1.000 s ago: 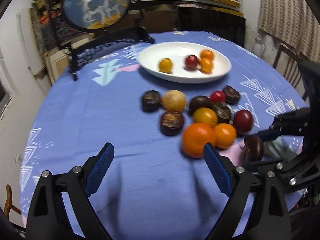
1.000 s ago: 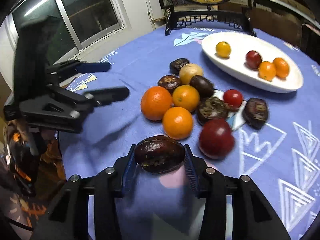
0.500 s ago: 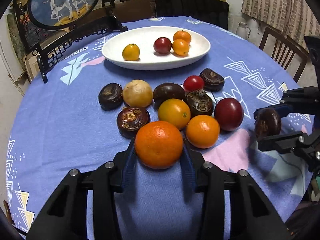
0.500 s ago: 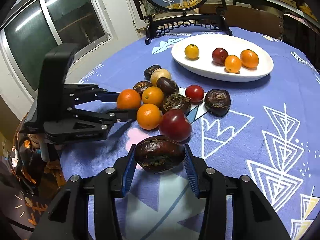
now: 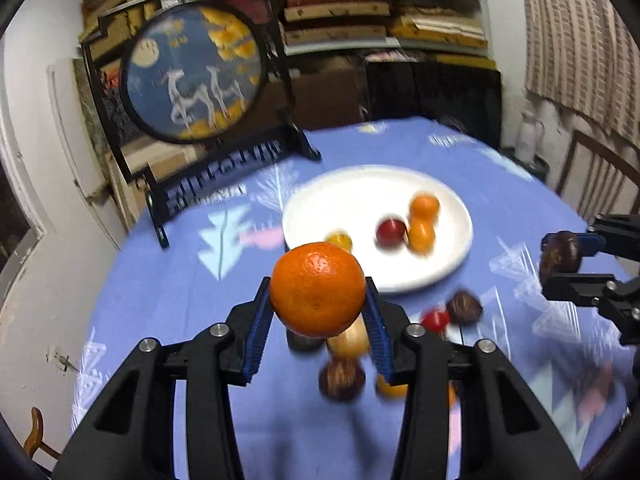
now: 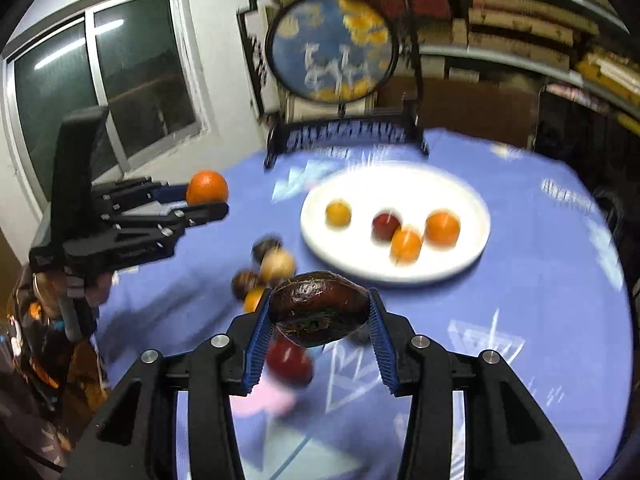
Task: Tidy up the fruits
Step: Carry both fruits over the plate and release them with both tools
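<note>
We hold the left gripper point(image 5: 318, 312) clamped on a large orange point(image 5: 317, 289), its blue pads pressing both sides, the fruit lifted clear of the tablecloth point(image 5: 168, 280). Our right gripper point(image 6: 319, 318) is clenched on a dark, wrinkled brown fruit point(image 6: 319, 308), also raised in the air. Taking the white plate point(image 6: 472, 248) as our landmark: four small fruits already lie on it, one yellow, one dark red and two orange, with bare white room around them, mostly toward the far rim and the sides. On the cloth on the near side of the plate, a blurred cluster of loose fruit point(image 6: 264, 268) waits: brown ones, a pale tan one, small orange ones and red ones. We judge the sorting well short of half done, with two fruits in transit and roughly eight or more left on the cloth. Beyond the plate stands a round painted screen point(image 6: 332, 48) on a dark stand, close to the plate's far rim, so approach from the near side looks freest. The table's edge curves away well beyond the plate on either side.
</note>
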`<state>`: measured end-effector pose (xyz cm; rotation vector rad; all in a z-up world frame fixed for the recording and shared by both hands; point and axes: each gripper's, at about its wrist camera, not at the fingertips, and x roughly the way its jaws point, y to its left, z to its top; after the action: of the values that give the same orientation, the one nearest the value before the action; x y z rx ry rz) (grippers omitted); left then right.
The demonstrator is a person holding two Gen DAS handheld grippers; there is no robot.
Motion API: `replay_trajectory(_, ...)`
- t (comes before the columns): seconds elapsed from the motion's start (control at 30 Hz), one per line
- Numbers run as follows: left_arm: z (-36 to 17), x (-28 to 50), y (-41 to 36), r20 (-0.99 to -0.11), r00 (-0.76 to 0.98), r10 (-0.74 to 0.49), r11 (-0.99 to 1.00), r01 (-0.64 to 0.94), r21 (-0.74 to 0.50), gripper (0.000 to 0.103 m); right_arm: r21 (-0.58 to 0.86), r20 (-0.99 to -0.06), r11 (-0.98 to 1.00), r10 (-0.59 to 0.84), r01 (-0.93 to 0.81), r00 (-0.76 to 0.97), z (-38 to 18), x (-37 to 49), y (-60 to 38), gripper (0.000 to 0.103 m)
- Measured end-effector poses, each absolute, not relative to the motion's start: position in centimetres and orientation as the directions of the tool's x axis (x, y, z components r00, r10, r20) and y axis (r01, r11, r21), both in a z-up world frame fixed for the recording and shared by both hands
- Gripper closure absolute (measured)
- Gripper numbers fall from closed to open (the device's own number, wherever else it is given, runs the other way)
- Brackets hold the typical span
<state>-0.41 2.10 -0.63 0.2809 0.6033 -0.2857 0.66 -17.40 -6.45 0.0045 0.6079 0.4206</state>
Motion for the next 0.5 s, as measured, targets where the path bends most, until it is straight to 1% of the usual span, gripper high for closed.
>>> replay_trajectory(0.1,0.3,1.5,0.8,-0.572,0.804,-0.163,0.928,0.322,0.188,0.06,0.117,-0.511,0.923,0.373,-0.367,0.774,-4.6,2.1,-17.9,0.057)
replay_trajectory(0.27,0.4,5.0,-1.1,-0.57,0.807,-0.153,0.942,0.294,0.163,0.06,0.142,-0.461,0.932,0.361,-0.335,0.811,-2.8,5.5,-19.5,0.057)
replay_trajectory(0.5,-0.9,9.7,-3.0,-0.59,0.796,-0.136,0.951,0.271,0.146,0.06,0.196,-0.446,0.933,0.359,-0.302,0.82,-3.1,10.2,-20.7,0.057)
